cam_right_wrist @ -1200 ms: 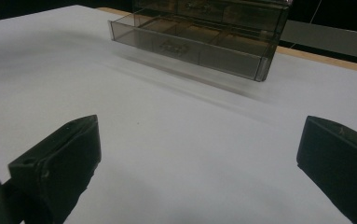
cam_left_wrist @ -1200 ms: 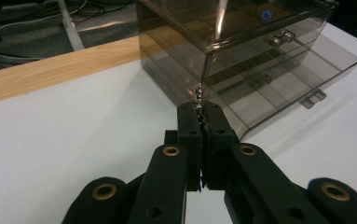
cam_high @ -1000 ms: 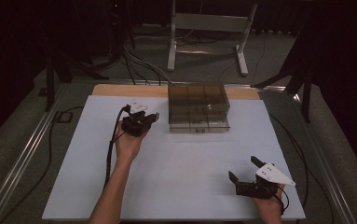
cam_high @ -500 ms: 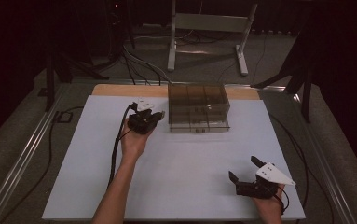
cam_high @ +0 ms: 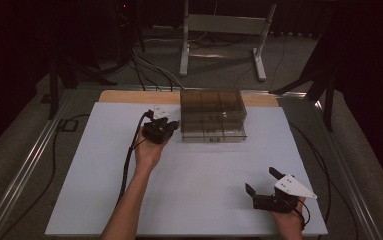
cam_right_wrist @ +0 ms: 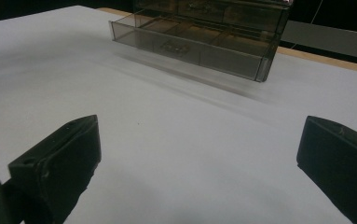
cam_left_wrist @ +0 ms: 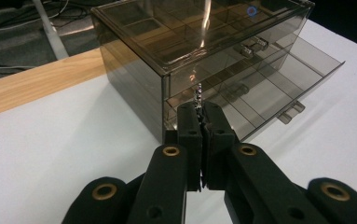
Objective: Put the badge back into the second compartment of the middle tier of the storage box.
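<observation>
- Surface: white sheet over a wooden top, whose bare strip shows along the far edge.
- Box: smoky clear drawer unit with several compartments, standing at the far middle of the surface. Its bottom drawer is pulled part-way out; the upper ones look shut.
- Left gripper: jaws clenched, just beside the box's left front corner. In the left gripper view something small and shiny, perhaps a chain, is pinched at the tips; I cannot tell what it is.
- Right gripper: jaws wide apart, nothing between them, resting near the front right corner, well apart from the box.
- Progress, as I judge it: the drawer is open and the small item has been brought up to the box; putting it in a compartment and shutting the drawer remain.
- Writing: no brand, label or text can be read anywhere.
</observation>
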Motion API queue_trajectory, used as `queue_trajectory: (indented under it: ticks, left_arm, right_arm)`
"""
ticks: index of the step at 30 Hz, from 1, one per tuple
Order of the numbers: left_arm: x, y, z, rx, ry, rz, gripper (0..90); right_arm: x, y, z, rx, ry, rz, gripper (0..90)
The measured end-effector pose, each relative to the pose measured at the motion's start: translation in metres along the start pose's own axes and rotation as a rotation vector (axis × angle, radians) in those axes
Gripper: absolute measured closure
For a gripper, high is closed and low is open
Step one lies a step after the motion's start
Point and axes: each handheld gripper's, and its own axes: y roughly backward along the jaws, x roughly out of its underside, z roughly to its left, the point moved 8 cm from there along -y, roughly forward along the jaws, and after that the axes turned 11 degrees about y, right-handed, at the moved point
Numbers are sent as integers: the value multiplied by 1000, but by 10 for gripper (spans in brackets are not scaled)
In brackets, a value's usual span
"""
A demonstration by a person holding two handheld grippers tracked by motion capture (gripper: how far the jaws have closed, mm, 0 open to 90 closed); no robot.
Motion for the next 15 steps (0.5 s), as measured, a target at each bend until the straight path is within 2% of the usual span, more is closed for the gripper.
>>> queue_trajectory:
  ticks: [15]
  left_arm:
    - [-1, -13, -12, 13, -15, 11, 893]
  right_arm:
    - [0, -1, 0, -1, 0, 2, 0]
